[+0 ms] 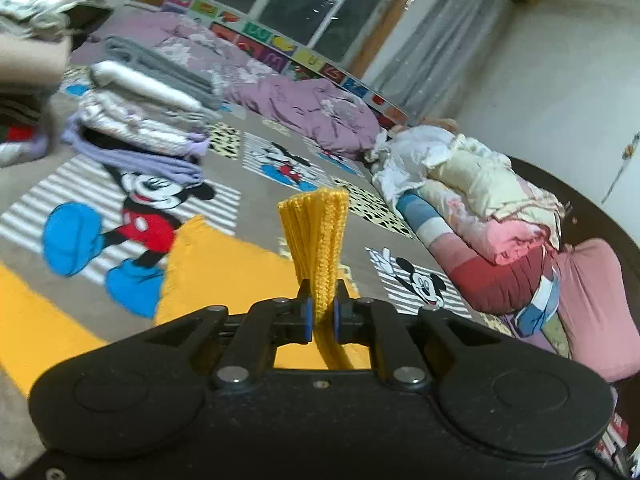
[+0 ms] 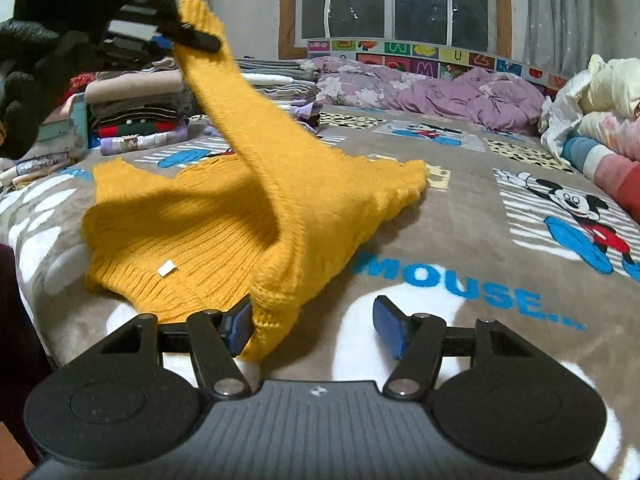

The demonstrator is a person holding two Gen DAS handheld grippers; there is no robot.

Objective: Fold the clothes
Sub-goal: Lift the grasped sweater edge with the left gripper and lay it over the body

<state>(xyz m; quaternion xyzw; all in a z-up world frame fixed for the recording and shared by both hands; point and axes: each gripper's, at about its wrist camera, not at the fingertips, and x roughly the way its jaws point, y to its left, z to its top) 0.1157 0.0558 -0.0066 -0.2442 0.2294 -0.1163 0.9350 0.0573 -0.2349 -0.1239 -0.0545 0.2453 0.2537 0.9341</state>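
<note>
A yellow knit sweater (image 2: 192, 220) lies spread on the Mickey Mouse blanket (image 2: 460, 208). My left gripper (image 1: 323, 312) is shut on a sleeve cuff of the sweater (image 1: 316, 224) and holds it lifted high above the bed; it shows in the right wrist view (image 2: 192, 34) at the upper left, with the sleeve stretched down to the body. My right gripper (image 2: 316, 324) is open low over the blanket. The sweater's near corner (image 2: 276, 308) lies against its left pad (image 2: 240, 328); the right pad is bare.
Stacks of folded clothes (image 2: 136, 112) stand at the back left of the bed, also in the left wrist view (image 1: 144, 108). A purple duvet (image 2: 440, 88) lies along the window side. Piled bedding and pillows (image 1: 500, 232) sit at the right.
</note>
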